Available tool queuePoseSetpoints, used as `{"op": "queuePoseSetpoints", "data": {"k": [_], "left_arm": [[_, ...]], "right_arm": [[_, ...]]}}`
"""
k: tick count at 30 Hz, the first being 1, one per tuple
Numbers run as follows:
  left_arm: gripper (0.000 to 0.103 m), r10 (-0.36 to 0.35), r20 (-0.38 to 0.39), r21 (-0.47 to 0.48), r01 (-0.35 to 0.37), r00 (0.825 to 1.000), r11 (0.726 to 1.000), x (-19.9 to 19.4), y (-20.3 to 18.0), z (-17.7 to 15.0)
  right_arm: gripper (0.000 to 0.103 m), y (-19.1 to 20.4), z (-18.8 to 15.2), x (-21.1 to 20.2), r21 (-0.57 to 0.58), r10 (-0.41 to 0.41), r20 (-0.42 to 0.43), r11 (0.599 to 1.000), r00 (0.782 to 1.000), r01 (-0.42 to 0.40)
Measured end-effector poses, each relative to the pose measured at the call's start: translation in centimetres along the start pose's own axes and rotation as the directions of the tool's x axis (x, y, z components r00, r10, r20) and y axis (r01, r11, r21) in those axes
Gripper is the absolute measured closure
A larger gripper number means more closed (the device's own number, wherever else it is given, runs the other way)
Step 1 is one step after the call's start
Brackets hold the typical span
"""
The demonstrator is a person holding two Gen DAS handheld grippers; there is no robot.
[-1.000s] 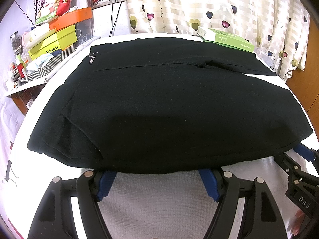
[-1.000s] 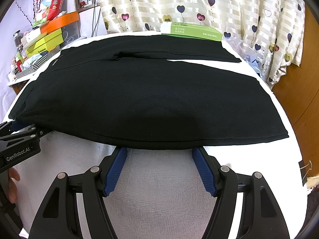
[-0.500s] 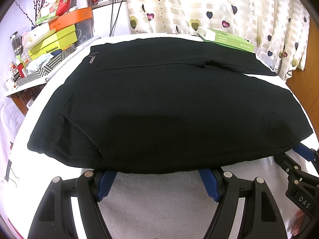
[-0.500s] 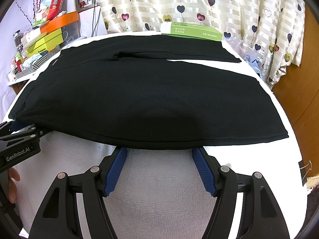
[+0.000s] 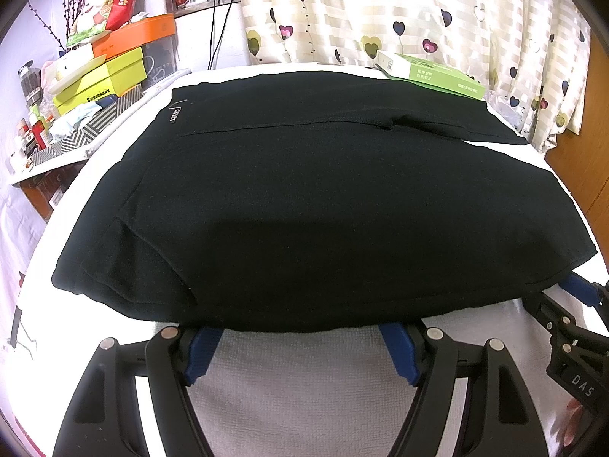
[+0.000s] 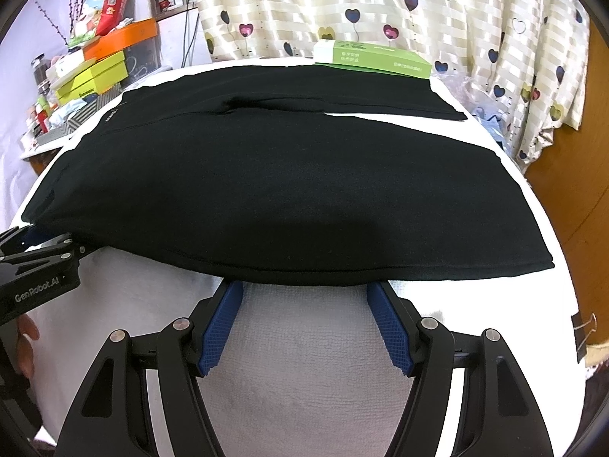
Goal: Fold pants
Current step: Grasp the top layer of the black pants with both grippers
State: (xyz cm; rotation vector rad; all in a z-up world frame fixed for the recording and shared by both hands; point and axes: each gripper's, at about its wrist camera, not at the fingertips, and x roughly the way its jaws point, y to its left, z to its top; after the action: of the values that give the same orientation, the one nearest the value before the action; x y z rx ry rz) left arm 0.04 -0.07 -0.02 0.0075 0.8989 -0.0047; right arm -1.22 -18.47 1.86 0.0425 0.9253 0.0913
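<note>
Nothing moved — left claw (image 5: 300, 337), right claw (image 6: 304, 297) spread wide at pants (image 5: 304, 209) edge.

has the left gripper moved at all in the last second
No. In the left wrist view the left gripper keeps its fingertips at the near edge of the black pants, and the green box sits where it was.

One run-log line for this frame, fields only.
task: fold pants | black fabric pants: flat on white towel | left tongs: open at near hem | right tongs: open at near hem | fold: not started
</note>
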Motion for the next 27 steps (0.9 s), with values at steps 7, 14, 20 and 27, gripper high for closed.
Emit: {"op": "queuePoseSetpoints", "data": {"k": [7,14,20,27], "left_arm": [[0.026,-0.047,-0.039,0.034,0.048,0.998,0.998,-0.4,0.3,0.2],[0.026,-0.200,-0.090,0.147,0.212,0.976,0.966,-4.9,1.2,0.4],[0.026,-0.247,-0.001,0.218,0.241,0.969,0.946,-8.1,1.5,4.2],[0.026,-0.220,0.070,0.210,0.202,0.973,0.957,-4.8,2.5,12.1]], "right_arm": [[0.035,-0.8,0.7,-1.4,-0.016,0.156,0.000,0.988,0.988,-0.156],[0.035,-1.1,4.0,-5.2,-0.144,0.270,0.091,0.956,0.959,-0.256],[0.035,-2.2,9.5,-5.2,-0.213,0.281,0.153,0.946,0.948,-0.246],[0.035,-4.5,16.4,-1.3,-0.244,0.289,0.173,0.939,0.942,-0.243]]}}
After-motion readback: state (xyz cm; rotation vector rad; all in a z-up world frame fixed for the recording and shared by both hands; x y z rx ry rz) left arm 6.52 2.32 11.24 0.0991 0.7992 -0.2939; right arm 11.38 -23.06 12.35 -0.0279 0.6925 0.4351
